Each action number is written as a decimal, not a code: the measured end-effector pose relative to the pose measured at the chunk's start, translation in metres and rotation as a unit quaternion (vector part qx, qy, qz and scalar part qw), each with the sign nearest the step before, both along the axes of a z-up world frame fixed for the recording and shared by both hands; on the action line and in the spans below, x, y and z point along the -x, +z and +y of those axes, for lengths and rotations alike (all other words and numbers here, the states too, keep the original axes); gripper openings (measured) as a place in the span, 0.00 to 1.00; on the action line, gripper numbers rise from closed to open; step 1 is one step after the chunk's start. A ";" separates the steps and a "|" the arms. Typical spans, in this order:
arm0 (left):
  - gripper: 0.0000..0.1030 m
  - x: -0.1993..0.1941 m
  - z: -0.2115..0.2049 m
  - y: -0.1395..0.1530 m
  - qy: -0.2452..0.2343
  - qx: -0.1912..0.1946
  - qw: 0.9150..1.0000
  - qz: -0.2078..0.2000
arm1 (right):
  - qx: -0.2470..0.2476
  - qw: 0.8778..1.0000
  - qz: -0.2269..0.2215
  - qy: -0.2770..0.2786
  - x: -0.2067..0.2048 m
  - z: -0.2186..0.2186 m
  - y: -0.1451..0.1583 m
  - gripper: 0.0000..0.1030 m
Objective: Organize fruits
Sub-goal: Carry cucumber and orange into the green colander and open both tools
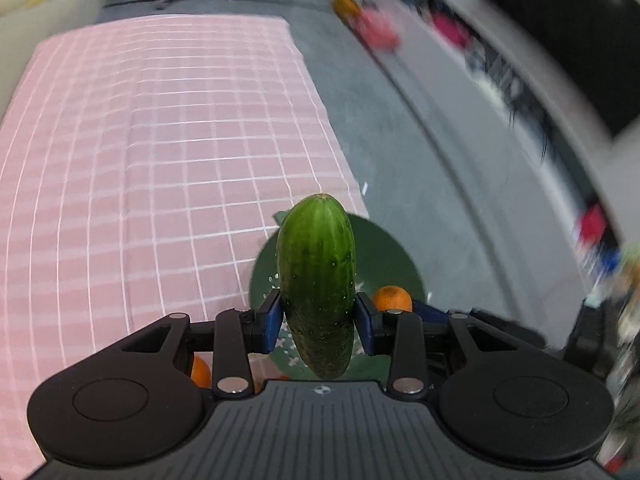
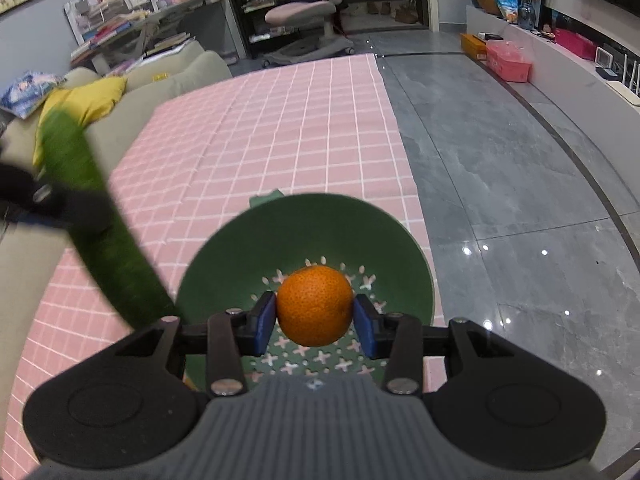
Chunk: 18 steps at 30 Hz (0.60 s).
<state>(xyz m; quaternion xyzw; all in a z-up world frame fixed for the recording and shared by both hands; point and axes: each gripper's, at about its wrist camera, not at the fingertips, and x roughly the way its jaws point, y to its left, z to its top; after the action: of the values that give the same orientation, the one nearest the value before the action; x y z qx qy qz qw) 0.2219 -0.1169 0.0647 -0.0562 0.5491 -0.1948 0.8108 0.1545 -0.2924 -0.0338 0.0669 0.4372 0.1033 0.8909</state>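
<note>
You have both fruits lifted over the green bowl point(image 2: 224, 256) on the pink cloth point(image 2: 304, 128) for dropping in: your left tongs point(image 1: 316, 318) pinch the cucumber point(image 1: 316, 280), your right tongs point(image 2: 315, 320) pinch the orange point(image 2: 314, 306).

No readable text, labels, brands or numbers in either view. Only sign: a small round emblem, letterless, on the ribbed grey body of each gripper, bottom centre of the frame, left gripper point(image 1: 316, 322) and right gripper point(image 2: 315, 320). Packages on the ledge point(image 2: 560, 60) at upper right of the right wrist view carry print, too small to read. Left wrist view background is motion-blurred, nothing legible.
</note>
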 end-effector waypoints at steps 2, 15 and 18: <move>0.41 -0.017 -0.025 -0.007 -0.040 -0.038 0.998 0.021 | 0.006 1.000 0.003 0.005 0.001 0.000 -0.003 0.38; 0.41 -0.051 -0.109 -0.102 -0.172 -0.196 0.955 0.142 | 0.017 0.998 0.049 0.038 -0.003 0.013 -0.035 0.38; 0.41 -0.056 -0.113 -0.109 -0.169 -0.198 0.954 0.147 | 0.020 0.997 0.056 0.042 -0.007 0.014 -0.039 0.38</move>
<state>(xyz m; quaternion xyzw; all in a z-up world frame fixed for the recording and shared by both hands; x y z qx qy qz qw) 0.2783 -0.2298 -0.0447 0.1714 0.6914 -0.2062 0.6708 0.1610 -0.2784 -0.0728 0.0363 0.4909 0.1284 0.8609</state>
